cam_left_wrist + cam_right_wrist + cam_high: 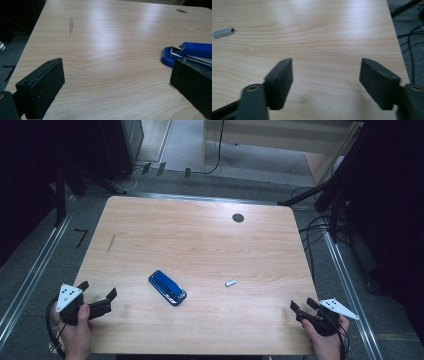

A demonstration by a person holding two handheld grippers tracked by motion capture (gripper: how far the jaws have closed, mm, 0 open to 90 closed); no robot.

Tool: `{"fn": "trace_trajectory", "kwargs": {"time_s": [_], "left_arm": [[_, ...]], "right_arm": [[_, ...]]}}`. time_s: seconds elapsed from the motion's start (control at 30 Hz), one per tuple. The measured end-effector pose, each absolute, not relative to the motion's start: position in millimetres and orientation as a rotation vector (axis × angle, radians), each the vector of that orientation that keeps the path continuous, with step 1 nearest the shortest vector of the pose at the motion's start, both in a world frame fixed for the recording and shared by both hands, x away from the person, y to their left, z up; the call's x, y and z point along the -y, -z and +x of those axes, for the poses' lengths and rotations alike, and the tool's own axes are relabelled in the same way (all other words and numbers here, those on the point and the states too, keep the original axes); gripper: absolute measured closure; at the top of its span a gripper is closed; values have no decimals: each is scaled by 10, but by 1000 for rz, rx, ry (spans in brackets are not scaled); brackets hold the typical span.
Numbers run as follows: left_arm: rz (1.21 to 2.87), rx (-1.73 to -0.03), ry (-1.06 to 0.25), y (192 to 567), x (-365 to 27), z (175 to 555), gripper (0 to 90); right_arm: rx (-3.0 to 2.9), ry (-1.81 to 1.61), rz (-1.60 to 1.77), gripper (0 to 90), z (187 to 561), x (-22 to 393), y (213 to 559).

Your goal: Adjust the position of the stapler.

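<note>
A blue stapler (167, 288) lies near the middle of the wooden table (200, 245), angled toward the front right. A small silver strip of staples (230, 283) rests to its right. My left gripper (97, 292) is held at the front left corner, jaws wide open and empty. In the left gripper view the stapler (185, 53) shows beyond the right jaw, with its top raised. My right gripper (304, 304) sits at the front right corner, open with nothing between the jaws. The staple strip (223, 32) lies far off to the left in the right gripper view.
A dark round cable hole (238, 218) sits near the table's far edge. A dark streak (110, 243) marks the wood at the left. Cables (320, 227) and stand legs lie on the floor to the right of the table.
</note>
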State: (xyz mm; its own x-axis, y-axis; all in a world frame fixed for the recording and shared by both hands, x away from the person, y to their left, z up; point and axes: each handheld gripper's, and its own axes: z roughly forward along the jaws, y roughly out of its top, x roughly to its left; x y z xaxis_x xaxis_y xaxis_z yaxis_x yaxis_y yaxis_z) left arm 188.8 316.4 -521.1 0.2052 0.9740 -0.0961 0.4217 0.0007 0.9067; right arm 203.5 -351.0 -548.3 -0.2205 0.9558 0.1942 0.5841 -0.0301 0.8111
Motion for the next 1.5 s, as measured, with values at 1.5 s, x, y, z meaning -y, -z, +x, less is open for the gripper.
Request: {"fn": "trace_trajectory", "kwargs": {"time_s": [1.5], "left_arm": [[1590,-1386,-732,5227,-3168,1953,0]], "right_arm": [[-2176,-1355,1198,281,2386,1561,5008]]}}
